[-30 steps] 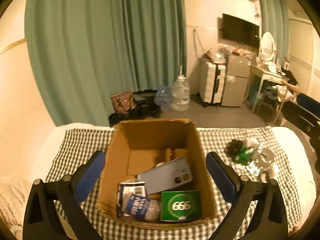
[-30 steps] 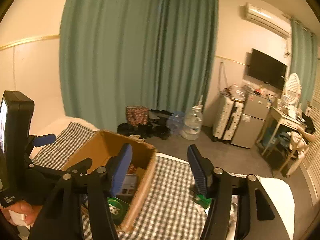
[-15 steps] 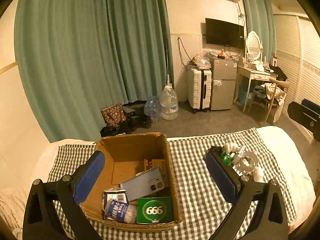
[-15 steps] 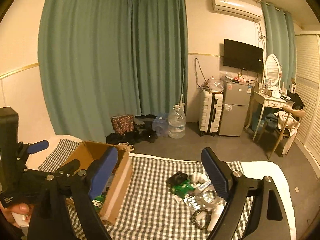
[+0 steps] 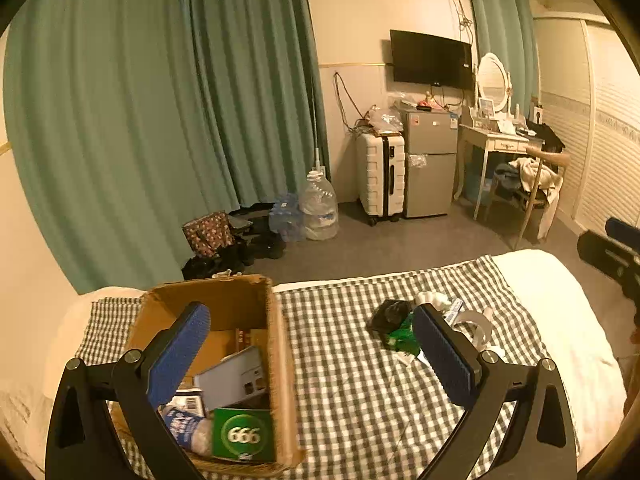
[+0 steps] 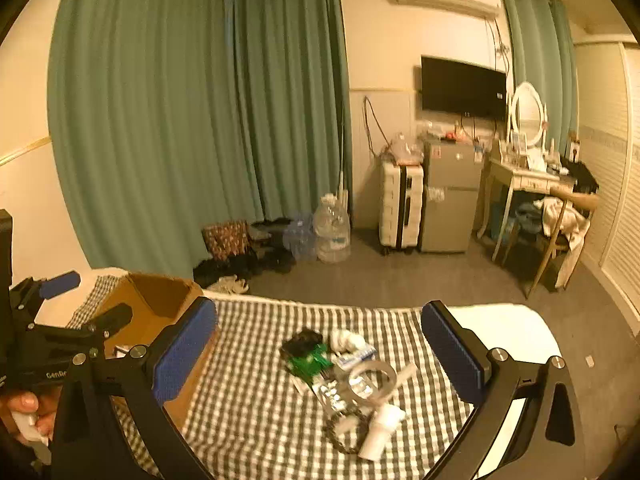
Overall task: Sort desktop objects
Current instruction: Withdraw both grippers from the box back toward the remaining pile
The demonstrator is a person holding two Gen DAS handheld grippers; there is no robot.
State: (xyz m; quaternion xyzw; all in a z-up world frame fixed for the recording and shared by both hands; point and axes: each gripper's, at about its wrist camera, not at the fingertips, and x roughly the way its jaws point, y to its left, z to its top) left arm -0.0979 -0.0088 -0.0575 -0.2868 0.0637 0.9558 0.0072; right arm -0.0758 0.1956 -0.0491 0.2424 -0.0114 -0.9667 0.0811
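An open cardboard box (image 5: 276,344) stands on the left of the checkered cloth (image 5: 340,360); it also shows in the right wrist view (image 6: 160,300). Inside lie a phone (image 5: 236,376), a green "666" pack (image 5: 244,434) and a blue-white wrapped pack (image 5: 184,424). A pile of small objects (image 6: 340,372) lies on the right: a black item (image 6: 300,340), a green pack (image 6: 310,362), a tape roll (image 6: 370,380), a white tube (image 6: 380,428), a bead chain. My left gripper (image 5: 312,352) is open and empty above the box's right wall. My right gripper (image 6: 320,356) is open and empty above the pile.
The cloth covers a white bed (image 5: 560,300). Beyond its far edge are green curtains (image 5: 160,120), bags and water bottles (image 5: 318,208) on the floor, a suitcase (image 5: 380,176), a small fridge, a dressing table and a chair (image 5: 536,188).
Both grippers have swung to the right. The box has slid left in both views and the pile has come between the right gripper's fingers. Both stay open.
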